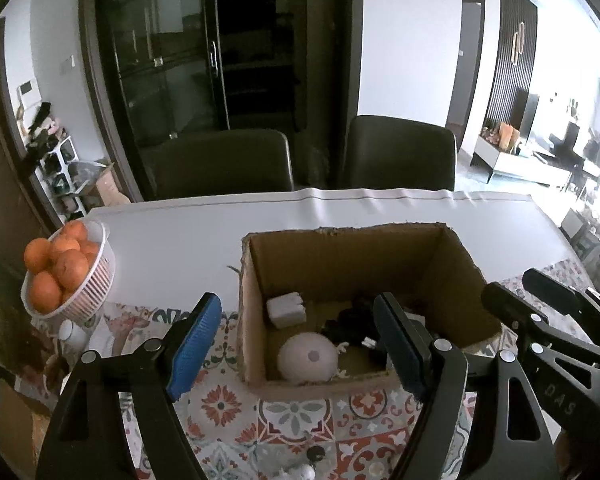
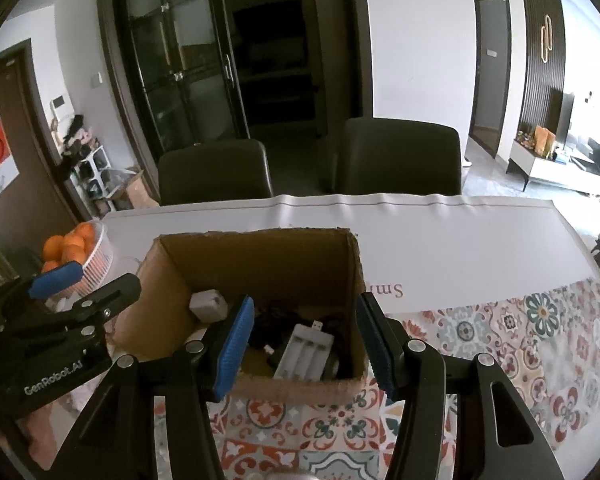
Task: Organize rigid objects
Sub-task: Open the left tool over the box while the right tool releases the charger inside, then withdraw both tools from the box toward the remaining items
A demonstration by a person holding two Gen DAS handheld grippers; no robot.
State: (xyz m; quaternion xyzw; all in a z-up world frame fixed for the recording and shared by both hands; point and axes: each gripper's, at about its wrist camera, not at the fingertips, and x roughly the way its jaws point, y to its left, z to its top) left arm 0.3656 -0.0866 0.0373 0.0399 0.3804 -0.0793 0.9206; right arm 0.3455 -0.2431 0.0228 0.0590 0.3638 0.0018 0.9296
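Note:
An open cardboard box (image 1: 456,276) stands on the patterned tablecloth; it also shows in the right wrist view (image 2: 172,276). Inside lie a white round device (image 1: 308,358), a white adapter block (image 1: 286,309) (image 2: 208,304), a black tangle of cables (image 1: 352,320) (image 2: 276,316) and a white battery charger (image 2: 306,354). My left gripper (image 1: 300,344) is open and empty, just above the box's near wall. My right gripper (image 2: 306,344) is open and empty over the box's near edge. Each gripper shows in the other's view (image 1: 540,300) (image 2: 84,284).
A white basket of oranges (image 1: 66,276) (image 2: 80,254) sits at the table's left edge, with small white items (image 1: 74,332) below it. A white sheet (image 1: 300,216) covers the far table. Two dark chairs (image 1: 400,152) (image 1: 228,164) stand behind the table.

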